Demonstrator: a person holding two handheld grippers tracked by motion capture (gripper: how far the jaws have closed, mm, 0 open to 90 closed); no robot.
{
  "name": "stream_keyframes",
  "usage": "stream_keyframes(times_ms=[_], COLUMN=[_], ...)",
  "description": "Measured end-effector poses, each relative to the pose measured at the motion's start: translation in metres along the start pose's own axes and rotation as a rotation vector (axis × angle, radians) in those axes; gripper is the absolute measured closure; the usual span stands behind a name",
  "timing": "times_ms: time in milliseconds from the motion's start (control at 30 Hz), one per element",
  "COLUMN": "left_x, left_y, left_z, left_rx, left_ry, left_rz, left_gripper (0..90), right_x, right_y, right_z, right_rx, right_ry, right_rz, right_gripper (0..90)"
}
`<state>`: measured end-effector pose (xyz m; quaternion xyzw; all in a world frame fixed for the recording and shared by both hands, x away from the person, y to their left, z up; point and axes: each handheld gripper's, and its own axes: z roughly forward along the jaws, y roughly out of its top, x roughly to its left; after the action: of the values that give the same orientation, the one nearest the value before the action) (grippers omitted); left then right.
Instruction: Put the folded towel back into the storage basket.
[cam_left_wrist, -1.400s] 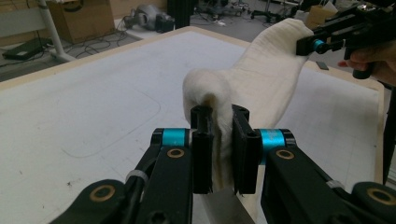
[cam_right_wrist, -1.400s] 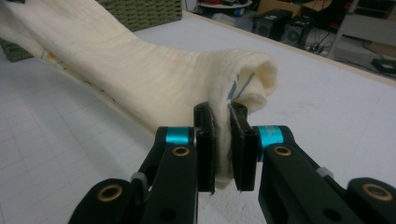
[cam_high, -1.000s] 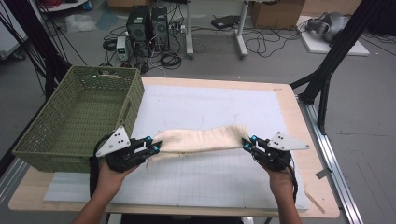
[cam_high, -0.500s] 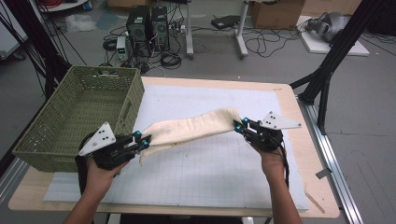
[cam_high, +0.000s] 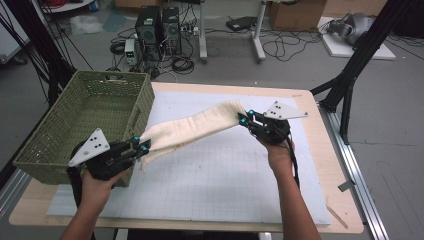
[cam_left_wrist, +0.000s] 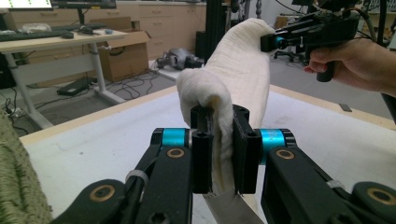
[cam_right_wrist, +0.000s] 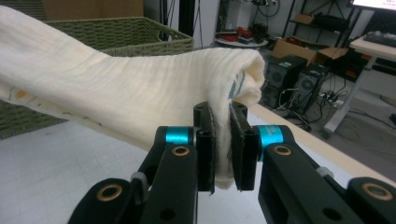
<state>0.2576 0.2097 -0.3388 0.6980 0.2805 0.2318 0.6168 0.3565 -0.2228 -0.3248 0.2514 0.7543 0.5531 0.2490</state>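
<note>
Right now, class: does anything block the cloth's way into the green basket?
Only the basket's near wall. The cloth, clamped by the left hand-held gripper and right hand-held gripper, hangs above the table beside it.

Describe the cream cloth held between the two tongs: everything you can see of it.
The cream cloth is a soft, finely ribbed fabric, folded or bunched into a long band, with faint coloured marks near one edge. It hangs lifted off the white mat, slanting up from the left tongs beside the green wicker basket to the right tongs. Each pair of tongs is shut on one end, the fabric bulging over the jaws. Its middle sags a little. Nothing else touches it.
</note>
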Motion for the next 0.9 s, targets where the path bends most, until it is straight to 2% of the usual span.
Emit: stream_keyframes(times_ms=[267,400,900], left_x=[0.007,0.008,0.02], left_y=[0.004,0.005,0.01], left_z=[-0.011,-0.015,-0.036], left_rx=[-0.025,-0.032,-0.066], left_ry=[0.026,0.034,0.098], left_rz=[-0.009,-0.008,-0.019], left_gripper=[80.2,80.2,80.3], right_x=[0.001,-0.001,0.006], right_y=[0.022,0.032,0.078], right_z=[0.024,0.036,0.086], right_rx=[0.008,-0.008,-0.028], right_ry=[0.005,0.009,0.023], right_rz=[-0.023,-0.01,-0.049], right_gripper=[82.3,82.3,82.3])
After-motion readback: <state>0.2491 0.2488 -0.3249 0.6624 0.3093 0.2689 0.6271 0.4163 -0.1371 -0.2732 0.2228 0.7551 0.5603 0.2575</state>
